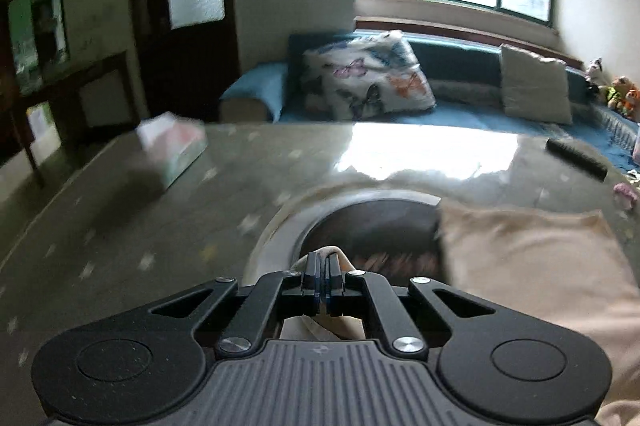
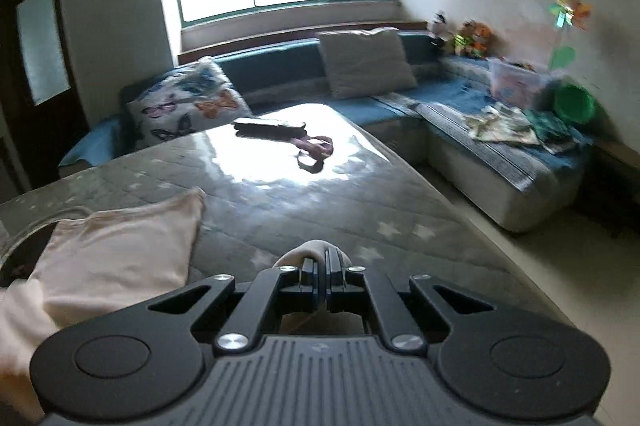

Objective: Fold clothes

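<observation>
Cream garment [image 2: 120, 246] lies on the worktop [image 2: 320, 210], an edge pinched in my closed left gripper [image 1: 323, 276] and right gripper [image 2: 321, 276]; uneven pulling could slip cloth free and skew the fold.

A cream garment [image 2: 116, 246] is lying partly folded on the near left of the grey star-patterned bed, its dark-lined neckline [image 1: 376, 226] showing, near edges pinched up.
</observation>
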{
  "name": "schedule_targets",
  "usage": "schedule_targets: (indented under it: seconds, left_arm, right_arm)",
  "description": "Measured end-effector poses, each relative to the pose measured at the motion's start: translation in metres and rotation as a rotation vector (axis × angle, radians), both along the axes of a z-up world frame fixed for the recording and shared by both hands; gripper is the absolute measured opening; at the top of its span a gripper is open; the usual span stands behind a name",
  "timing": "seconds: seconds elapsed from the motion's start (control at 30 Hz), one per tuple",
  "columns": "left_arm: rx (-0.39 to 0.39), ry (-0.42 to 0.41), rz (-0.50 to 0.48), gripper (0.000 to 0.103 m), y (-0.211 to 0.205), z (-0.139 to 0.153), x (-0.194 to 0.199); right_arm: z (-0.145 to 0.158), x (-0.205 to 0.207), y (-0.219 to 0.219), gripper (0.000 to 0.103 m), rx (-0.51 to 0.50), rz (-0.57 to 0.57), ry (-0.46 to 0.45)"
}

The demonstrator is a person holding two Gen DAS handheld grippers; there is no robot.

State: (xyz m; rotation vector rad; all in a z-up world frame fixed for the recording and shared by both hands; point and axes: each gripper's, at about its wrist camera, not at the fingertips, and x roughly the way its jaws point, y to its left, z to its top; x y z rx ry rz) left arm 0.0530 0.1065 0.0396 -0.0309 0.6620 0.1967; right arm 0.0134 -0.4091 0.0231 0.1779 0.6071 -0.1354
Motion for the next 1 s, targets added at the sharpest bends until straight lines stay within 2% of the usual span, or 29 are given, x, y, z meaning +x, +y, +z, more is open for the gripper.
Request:
schedule_targets:
  seconds: [0.1, 0.17, 0.23, 0.27, 0.43, 0.6, 0.73, 0.8, 0.87, 0.93, 1.0]
  left_arm:
    - [-0.006, 0.053, 0.023, 0.002, 0.016, -0.015, -0.016]
    - [-0.016, 0.080, 0.035, 0.003, 0.023, -0.023, -0.022]
    - [-0.026, 0.097, 0.040, 0.003, 0.030, -0.028, -0.027]
    - [-0.029, 0.101, 0.041, 0.003, 0.030, -0.030, -0.028]
    - [-0.028, 0.118, 0.042, 0.004, 0.029, -0.034, -0.028]
    - [0.015, 0.121, 0.026, 0.007, 0.022, -0.037, -0.024]
    - [0.025, 0.138, 0.035, 0.008, 0.023, -0.041, -0.023]
    - [0.028, 0.145, 0.046, 0.010, 0.025, -0.043, -0.023]
    - [0.026, 0.150, 0.064, 0.019, 0.028, -0.045, -0.024]
    - [0.024, 0.156, 0.076, 0.021, 0.032, -0.047, -0.024]
    - [0.021, 0.162, 0.085, 0.024, 0.034, -0.049, -0.025]
  right_arm:
    - [-0.014, -0.005, -0.011, 0.011, 0.023, -0.025, 0.052]
    - [-0.021, -0.008, -0.016, 0.028, 0.022, -0.039, 0.081]
    - [-0.026, -0.010, -0.022, 0.034, 0.024, -0.055, 0.098]
    - [-0.028, -0.012, -0.025, 0.042, 0.022, -0.069, 0.106]
    - [-0.037, -0.011, -0.033, 0.056, -0.006, -0.124, 0.122]
    - [-0.044, -0.004, -0.006, 0.059, -0.142, -0.045, 0.132]
    - [-0.044, 0.008, 0.005, 0.063, -0.157, -0.006, 0.123]
    - [-0.040, 0.010, 0.001, 0.063, -0.141, -0.035, 0.094]
    - [-0.035, 0.010, -0.004, 0.064, -0.122, -0.069, 0.064]
    - [-0.031, 0.007, -0.018, 0.070, -0.040, -0.125, 0.035]
    - [-0.031, 0.002, -0.036, 0.071, 0.067, -0.176, 0.034]
